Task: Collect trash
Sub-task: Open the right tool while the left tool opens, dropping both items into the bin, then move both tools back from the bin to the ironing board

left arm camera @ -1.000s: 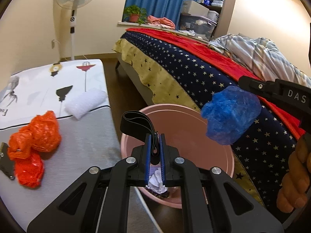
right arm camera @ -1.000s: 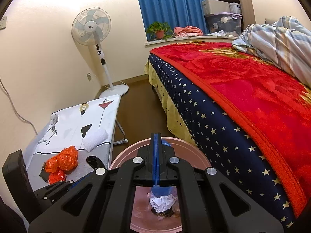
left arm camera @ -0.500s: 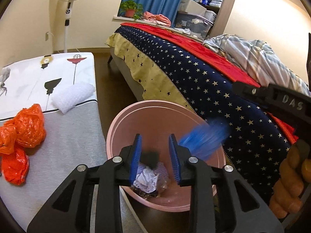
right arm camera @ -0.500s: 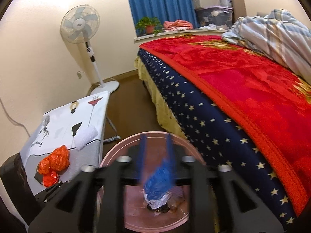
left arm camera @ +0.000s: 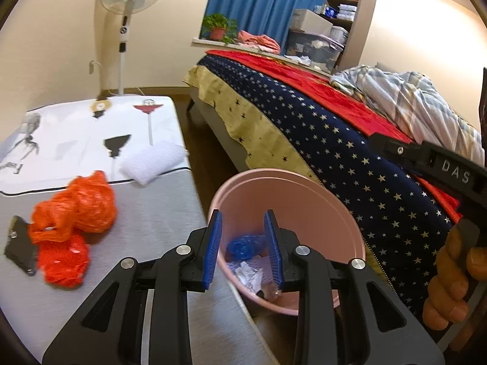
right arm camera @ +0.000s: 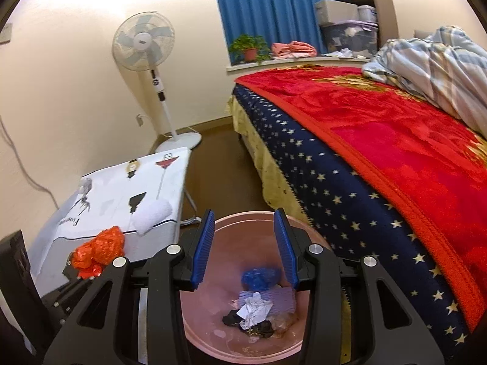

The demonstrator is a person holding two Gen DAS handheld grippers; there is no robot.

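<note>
A pink bin (left arm camera: 304, 194) (right arm camera: 219, 343) stands on the floor between a low table and the bed. A blue crumpled bag (left arm camera: 245, 246) (right arm camera: 258, 276) lies inside it on white paper (right arm camera: 254, 307) and dark scraps. My left gripper (left arm camera: 243, 251) is open and empty above the bin's near rim. My right gripper (right arm camera: 245, 251) is open and empty above the bin. Orange crumpled plastic bags (left arm camera: 70, 216) (right arm camera: 99, 251) and a white wad (left arm camera: 152, 162) (right arm camera: 153, 214) lie on the table (left arm camera: 146, 200) (right arm camera: 106, 194).
The bed with a starred blue and red blanket (left arm camera: 350, 140) (right arm camera: 380, 152) runs along the right of the bin. A standing fan (left arm camera: 127, 9) (right arm camera: 149, 60) is by the far wall. A dark flat object (left arm camera: 19, 245) lies left of the orange bags.
Both grippers opened. The black band left my left gripper and the blue bag left my right gripper; the blue bag fell into the pink bin.
</note>
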